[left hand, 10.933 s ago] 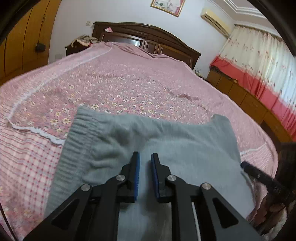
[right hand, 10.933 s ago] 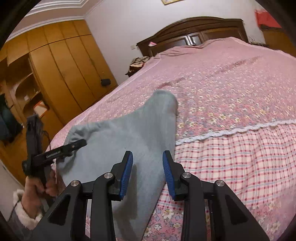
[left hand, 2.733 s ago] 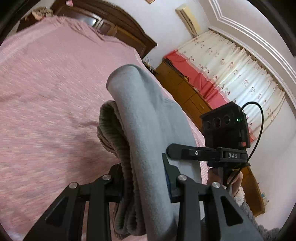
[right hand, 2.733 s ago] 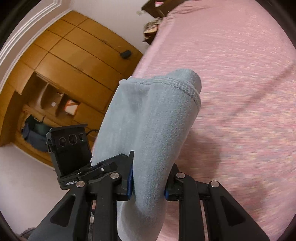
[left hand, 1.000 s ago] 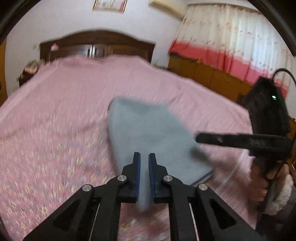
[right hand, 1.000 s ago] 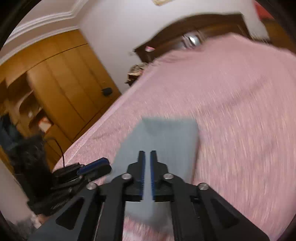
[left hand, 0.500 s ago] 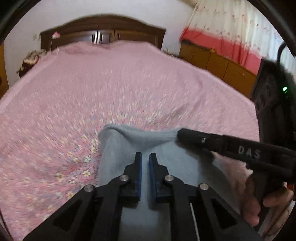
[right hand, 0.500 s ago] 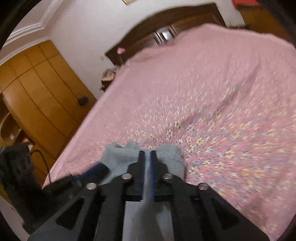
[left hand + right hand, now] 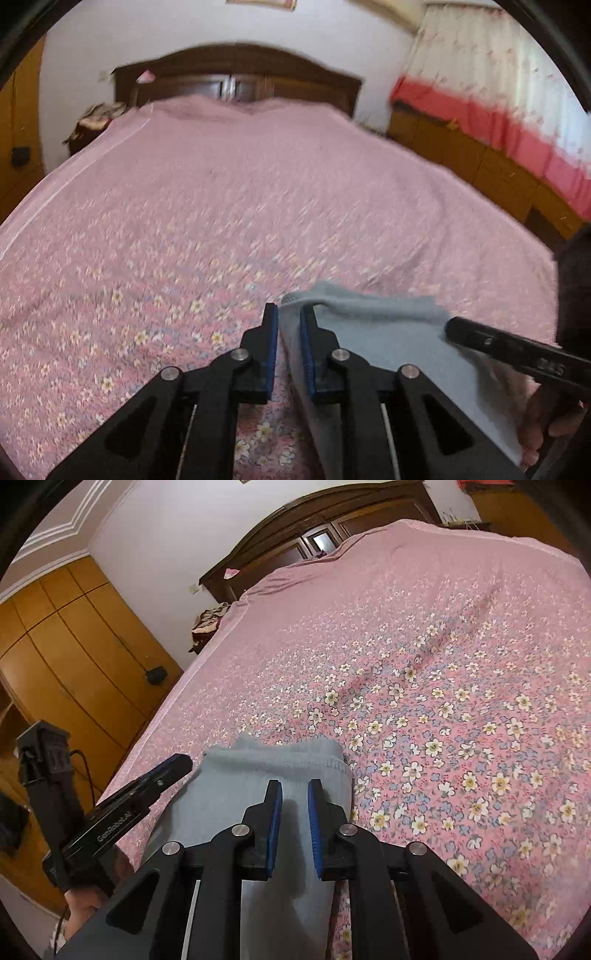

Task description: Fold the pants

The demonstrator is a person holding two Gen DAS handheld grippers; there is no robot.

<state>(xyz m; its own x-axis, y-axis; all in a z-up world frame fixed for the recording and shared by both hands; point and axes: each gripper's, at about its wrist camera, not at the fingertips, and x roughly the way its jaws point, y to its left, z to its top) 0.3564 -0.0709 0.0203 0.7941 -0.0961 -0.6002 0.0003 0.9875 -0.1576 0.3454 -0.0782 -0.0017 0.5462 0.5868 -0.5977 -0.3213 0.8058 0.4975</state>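
Note:
The grey pants (image 9: 373,332) lie folded on the pink floral bedspread (image 9: 221,221) at the near edge of the bed; they also show in the right wrist view (image 9: 273,771). My left gripper (image 9: 289,325) sits at the fold's left far corner, jaws a little apart with the cloth edge between them. My right gripper (image 9: 294,797) hovers over the fold's right part, jaws slightly apart, the cloth lying flat below them. Each gripper shows in the other's view, the right one (image 9: 509,350) and the left one (image 9: 147,786).
The bedspread (image 9: 443,664) stretches far ahead to a dark wooden headboard (image 9: 236,77). Wooden wardrobes (image 9: 66,657) stand on the left, low cabinets and a red-and-white curtain (image 9: 498,92) on the right. A heap of clothes (image 9: 96,114) sits beside the headboard.
Both grippers lowered the folded pants onto the bed and opened slightly. The left view is still motion blurred.

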